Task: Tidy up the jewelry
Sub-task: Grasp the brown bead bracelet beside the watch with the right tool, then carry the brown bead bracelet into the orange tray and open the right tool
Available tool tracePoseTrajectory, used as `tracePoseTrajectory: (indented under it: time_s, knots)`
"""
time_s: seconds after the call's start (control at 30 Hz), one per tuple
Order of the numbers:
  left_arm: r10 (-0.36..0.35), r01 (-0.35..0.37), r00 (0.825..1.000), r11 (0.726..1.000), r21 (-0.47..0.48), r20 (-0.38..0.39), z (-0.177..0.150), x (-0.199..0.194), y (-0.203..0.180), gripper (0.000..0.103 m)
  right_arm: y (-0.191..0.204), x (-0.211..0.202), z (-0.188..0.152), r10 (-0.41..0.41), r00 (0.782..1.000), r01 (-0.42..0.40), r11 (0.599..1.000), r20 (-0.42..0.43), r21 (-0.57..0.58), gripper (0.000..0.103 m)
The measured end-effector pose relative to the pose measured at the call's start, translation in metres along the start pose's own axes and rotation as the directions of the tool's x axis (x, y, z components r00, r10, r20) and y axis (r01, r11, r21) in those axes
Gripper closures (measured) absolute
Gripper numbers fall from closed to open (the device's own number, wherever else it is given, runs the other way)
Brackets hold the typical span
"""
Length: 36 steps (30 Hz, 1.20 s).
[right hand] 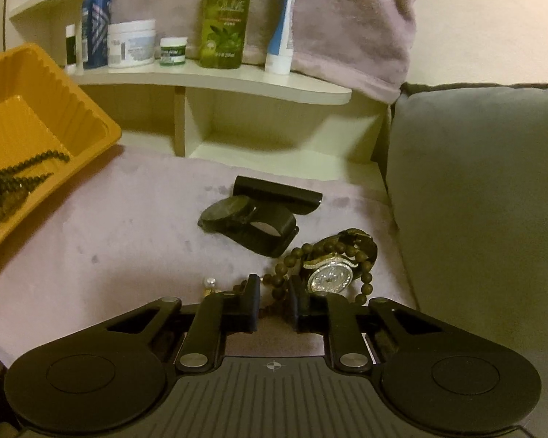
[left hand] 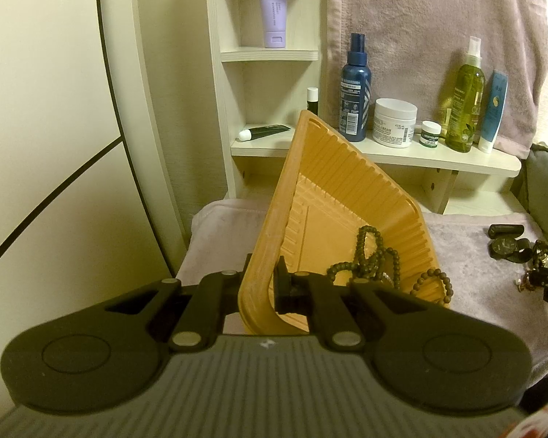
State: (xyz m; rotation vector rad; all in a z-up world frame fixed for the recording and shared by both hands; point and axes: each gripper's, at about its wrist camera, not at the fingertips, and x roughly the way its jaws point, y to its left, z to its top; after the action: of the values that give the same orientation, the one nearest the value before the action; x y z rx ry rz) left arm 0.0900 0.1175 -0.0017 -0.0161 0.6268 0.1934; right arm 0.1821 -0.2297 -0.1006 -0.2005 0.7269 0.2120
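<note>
My left gripper [left hand: 265, 284] is shut on the rim of an orange ribbed tray [left hand: 332, 189] and holds it tilted up. Dark bead strands [left hand: 376, 259] lie in the tray's low corner. The tray [right hand: 80, 116] also shows at the left of the right wrist view. My right gripper [right hand: 274, 303] is open, low over the pink towel, its fingers on either side of a brown bead bracelet [right hand: 285, 266]. A rhinestone watch [right hand: 330, 273] lies just right of it, a black watch [right hand: 248, 219] and a black tube [right hand: 277, 193] beyond. A pearl piece [right hand: 210, 283] lies left.
A pink towel [right hand: 109, 226] covers the surface. A cream shelf [right hand: 215, 80] at the back holds bottles and jars, such as a green olive bottle [right hand: 224, 18]. A grey cushion [right hand: 486, 200] stands on the right. A pink cloth [left hand: 438, 36] hangs behind.
</note>
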Motion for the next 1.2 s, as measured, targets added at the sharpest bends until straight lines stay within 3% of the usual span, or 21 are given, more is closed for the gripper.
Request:
tracePoseTrajectory:
  time_s: [0.47,0.6,0.77,0.97,1.1,1.2]
  knots:
    - [0.000,0.000,1.000,1.000,0.000,0.001,0.000,0.000,0.000,0.096,-0.016,-0.058,0.019,-0.028,0.986,0.016,0.997,0.166,0.076,0.096]
    - [-0.001,0.001,1.000,1.000,-0.002,0.002,0.000,0.000,0.000,0.096,-0.013,-0.077,0.036,0.023,0.976,-0.044,0.995,0.218,0.089,0.096]
    - [-0.001,0.001,1.000,1.000,-0.004,0.002,-0.001,0.000,0.001,0.096,0.007,-0.093,0.060,0.161,0.952,-0.189,0.978,0.260,0.087,0.096]
    - [-0.002,0.002,1.000,1.000,-0.008,0.002,-0.001,-0.001,0.000,0.096,0.053,-0.097,0.083,0.400,0.881,-0.422,0.906,0.253,0.035,0.096]
    - [-0.003,0.003,1.000,1.000,-0.008,0.003,-0.001,-0.001,0.000,0.096,0.085,-0.087,0.087,0.531,0.823,-0.545,0.838,0.203,0.019,0.096]
    - [-0.003,0.003,1.000,1.000,-0.009,0.003,-0.001,-0.001,0.000,0.096,0.108,-0.080,0.084,0.591,0.791,-0.599,0.801,0.159,0.001,0.096]
